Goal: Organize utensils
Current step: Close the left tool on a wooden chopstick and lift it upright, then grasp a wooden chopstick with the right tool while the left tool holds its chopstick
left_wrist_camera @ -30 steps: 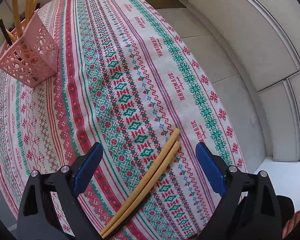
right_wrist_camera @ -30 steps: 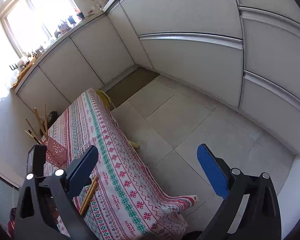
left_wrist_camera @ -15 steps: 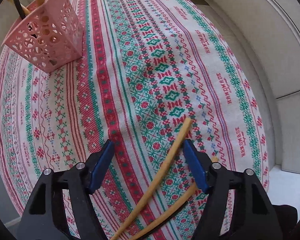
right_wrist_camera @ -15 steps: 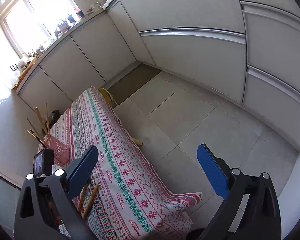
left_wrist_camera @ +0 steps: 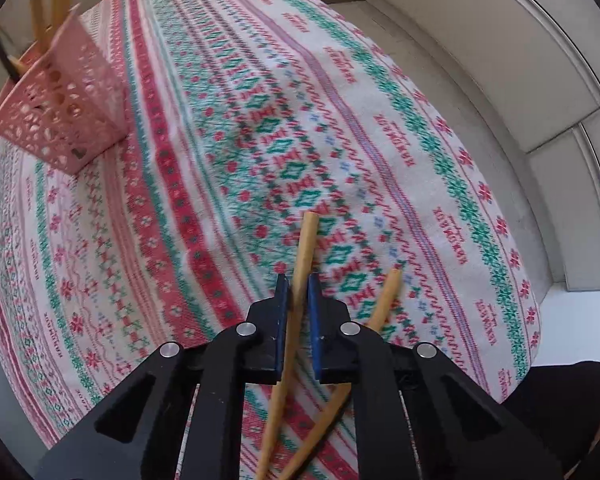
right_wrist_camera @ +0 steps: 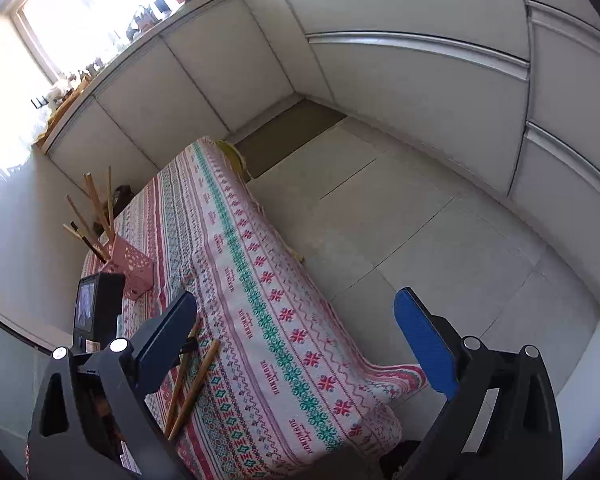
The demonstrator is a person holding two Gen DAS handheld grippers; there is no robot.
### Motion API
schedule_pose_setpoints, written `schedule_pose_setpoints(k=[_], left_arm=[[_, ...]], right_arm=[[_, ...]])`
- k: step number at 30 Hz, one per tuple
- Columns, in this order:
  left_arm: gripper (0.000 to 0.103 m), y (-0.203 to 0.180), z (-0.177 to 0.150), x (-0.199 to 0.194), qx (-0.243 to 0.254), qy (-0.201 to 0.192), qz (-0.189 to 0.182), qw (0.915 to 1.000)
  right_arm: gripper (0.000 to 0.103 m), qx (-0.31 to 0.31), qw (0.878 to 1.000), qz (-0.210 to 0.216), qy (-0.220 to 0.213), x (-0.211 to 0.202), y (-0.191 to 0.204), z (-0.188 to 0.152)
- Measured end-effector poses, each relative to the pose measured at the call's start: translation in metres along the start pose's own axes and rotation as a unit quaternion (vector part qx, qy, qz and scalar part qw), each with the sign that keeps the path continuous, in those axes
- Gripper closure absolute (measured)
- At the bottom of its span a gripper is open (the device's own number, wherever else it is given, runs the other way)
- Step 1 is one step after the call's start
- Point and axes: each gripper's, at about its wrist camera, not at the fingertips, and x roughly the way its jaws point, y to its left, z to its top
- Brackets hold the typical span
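My left gripper is shut on a wooden chopstick that points forward over the patterned tablecloth. A second chopstick lies on the cloth just to its right. A pink perforated holder with several chopsticks stands at the far left. In the right wrist view my right gripper is open and empty, held beyond the table's side; the two chopsticks and the pink holder show at lower left.
The table's right edge drops to a tiled floor. White cabinets line the room. The left gripper's body with its camera shows beside the holder.
My left gripper has closed from open onto one chopstick. The two chopsticks have spread apart at their tips. The right gripper stayed open and shifted slightly.
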Motion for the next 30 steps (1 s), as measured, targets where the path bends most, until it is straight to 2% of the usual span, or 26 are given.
schedule_pose_setpoints(k=[3, 6, 9, 13, 16, 19, 20, 21, 22, 24, 26, 28, 30], left_arm=[[0.096, 0.032, -0.007, -0.027, -0.031, -0.044, -0.017, 0.9984], [0.096, 0.063, -0.021, -0.068, -0.049, -0.103, -0.029, 0.9931], [0.096, 0.083, -0.032, -0.105, -0.061, -0.146, -0.040, 0.9866], [0.096, 0.095, -0.054, -0.148, -0.083, -0.191, -0.039, 0.9773], [0.096, 0.116, -0.068, -0.160, -0.096, -0.212, -0.044, 0.9716], [0.096, 0.130, -0.078, -0.175, -0.110, -0.231, -0.039, 0.9659], [0.096, 0.133, -0.080, -0.177, -0.113, -0.238, -0.035, 0.9639], [0.096, 0.136, -0.081, -0.181, -0.117, -0.245, -0.034, 0.9618], [0.096, 0.139, -0.083, -0.183, -0.120, -0.249, -0.033, 0.9604], [0.096, 0.144, -0.086, -0.188, -0.126, -0.258, -0.032, 0.9574], [0.096, 0.150, -0.087, -0.191, -0.134, -0.261, -0.026, 0.9556], [0.096, 0.155, -0.088, -0.192, -0.146, -0.269, -0.019, 0.9518], [0.096, 0.160, -0.090, -0.198, -0.158, -0.284, -0.022, 0.9456]], right_arm=[[0.007, -0.002, 0.998, -0.017, 0.066, 0.036, 0.025, -0.011], [0.007, -0.007, 0.988, -0.036, 0.148, 0.083, 0.050, -0.027], [0.010, -0.006, 0.980, -0.049, 0.191, 0.114, 0.072, -0.041], [0.016, -0.020, 0.976, -0.071, 0.207, 0.136, 0.104, -0.049], [0.026, -0.012, 0.970, -0.095, 0.224, 0.155, 0.118, -0.053], [0.027, -0.050, 0.967, -0.143, 0.204, 0.164, 0.142, -0.061], [0.034, -0.068, 0.966, -0.158, 0.195, 0.166, 0.150, -0.066], [0.048, -0.083, 0.964, -0.173, 0.183, 0.166, 0.157, -0.069], [0.057, -0.092, 0.965, -0.176, 0.170, 0.166, 0.163, -0.070], [0.092, -0.089, 0.970, -0.152, 0.168, 0.169, 0.169, -0.069], [0.093, -0.069, 0.975, -0.109, 0.178, 0.176, 0.171, -0.063], [0.095, -0.044, 0.980, -0.040, 0.188, 0.185, 0.173, -0.054], [0.095, -0.036, 0.986, -0.009, 0.160, 0.180, 0.181, -0.041]])
